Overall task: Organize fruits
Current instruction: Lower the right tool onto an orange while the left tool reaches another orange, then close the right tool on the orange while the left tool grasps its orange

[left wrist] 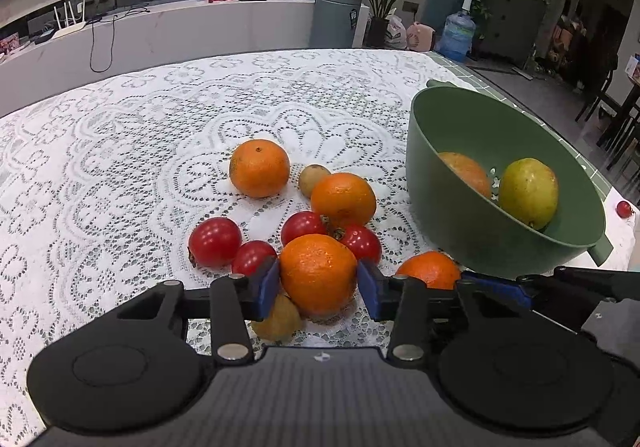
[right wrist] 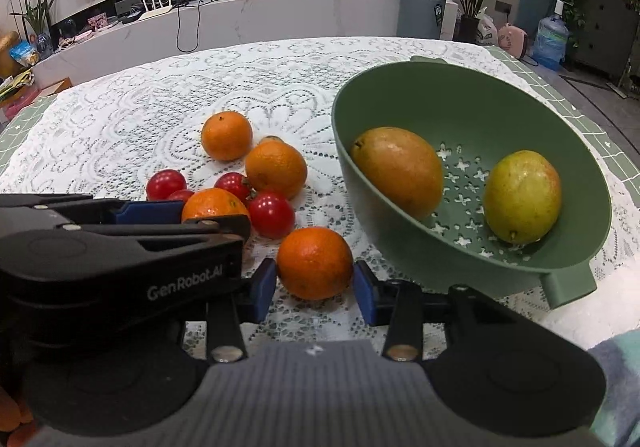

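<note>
My left gripper [left wrist: 318,279] is shut on an orange [left wrist: 318,273] in the fruit pile on the lace cloth. My right gripper [right wrist: 315,281] is shut on another orange [right wrist: 315,263], which also shows in the left wrist view [left wrist: 430,269]. A green colander bowl [right wrist: 400,87] stands to the right and holds two mangoes [right wrist: 400,171] [right wrist: 522,197]. Two more oranges [left wrist: 259,168] [left wrist: 343,199], several red tomatoes [left wrist: 215,241] and two small brownish fruits [left wrist: 313,178] [left wrist: 280,319] lie on the cloth. The left gripper [right wrist: 184,207] also shows in the right wrist view.
A white lace cloth [left wrist: 120,151] covers the table. One small red fruit [left wrist: 624,209] lies right of the bowl near the table's edge. A counter, a bin, plants and a water bottle stand far behind.
</note>
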### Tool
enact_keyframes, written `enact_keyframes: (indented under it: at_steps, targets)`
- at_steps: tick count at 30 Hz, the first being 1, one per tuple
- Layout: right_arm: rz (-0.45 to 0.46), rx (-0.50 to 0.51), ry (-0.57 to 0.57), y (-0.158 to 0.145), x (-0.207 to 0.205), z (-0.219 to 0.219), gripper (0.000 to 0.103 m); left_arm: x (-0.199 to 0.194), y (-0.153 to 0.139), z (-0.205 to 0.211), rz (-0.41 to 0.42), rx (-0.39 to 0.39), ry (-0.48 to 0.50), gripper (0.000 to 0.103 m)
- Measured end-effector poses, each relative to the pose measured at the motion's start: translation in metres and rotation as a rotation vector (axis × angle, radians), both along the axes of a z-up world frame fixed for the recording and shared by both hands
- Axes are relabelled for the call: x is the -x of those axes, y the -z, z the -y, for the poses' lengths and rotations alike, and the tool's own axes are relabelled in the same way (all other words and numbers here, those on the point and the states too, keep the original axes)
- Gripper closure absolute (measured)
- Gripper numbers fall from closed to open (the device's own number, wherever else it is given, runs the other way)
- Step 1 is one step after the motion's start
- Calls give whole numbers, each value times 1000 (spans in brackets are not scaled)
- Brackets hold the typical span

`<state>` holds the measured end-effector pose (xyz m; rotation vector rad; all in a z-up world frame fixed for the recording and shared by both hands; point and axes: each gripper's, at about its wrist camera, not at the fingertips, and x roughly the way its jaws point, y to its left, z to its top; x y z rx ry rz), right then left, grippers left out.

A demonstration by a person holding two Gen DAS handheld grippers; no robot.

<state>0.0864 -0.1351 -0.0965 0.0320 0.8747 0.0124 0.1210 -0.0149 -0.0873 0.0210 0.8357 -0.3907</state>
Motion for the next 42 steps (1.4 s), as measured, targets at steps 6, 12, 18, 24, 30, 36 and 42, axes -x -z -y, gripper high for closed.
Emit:
enact_keyframes:
  at_steps: [6, 12, 18, 24, 30, 36, 42]
  targets:
    - [-2, -55, -9, -2, 2, 4, 65, 3, -4, -11, -23, 62, -32, 57]
    - [50, -112, -84, -10, 12, 6, 65, 15, -14, -41, -81, 167, -82, 57]
    - [53, -98, -157, -10, 19, -3, 65, 24, -23, -65, -89, 188, -131, 57]
    - [26, -82, -174, -6, 16, -7, 65, 26, -25, -71, -121, 122, -119, 57]
    - [23, -66, -188, -6, 17, -11, 65, 35, -28, -70, -127, 31, -57, 57]
    - [26, -42, -213, -6, 17, -16, 63, 40, -20, -51, -110, -38, 34, 57]
    - [10, -30, -213, -6, 14, -16, 61, 34, -7, -54, -153, -32, 5, 57]
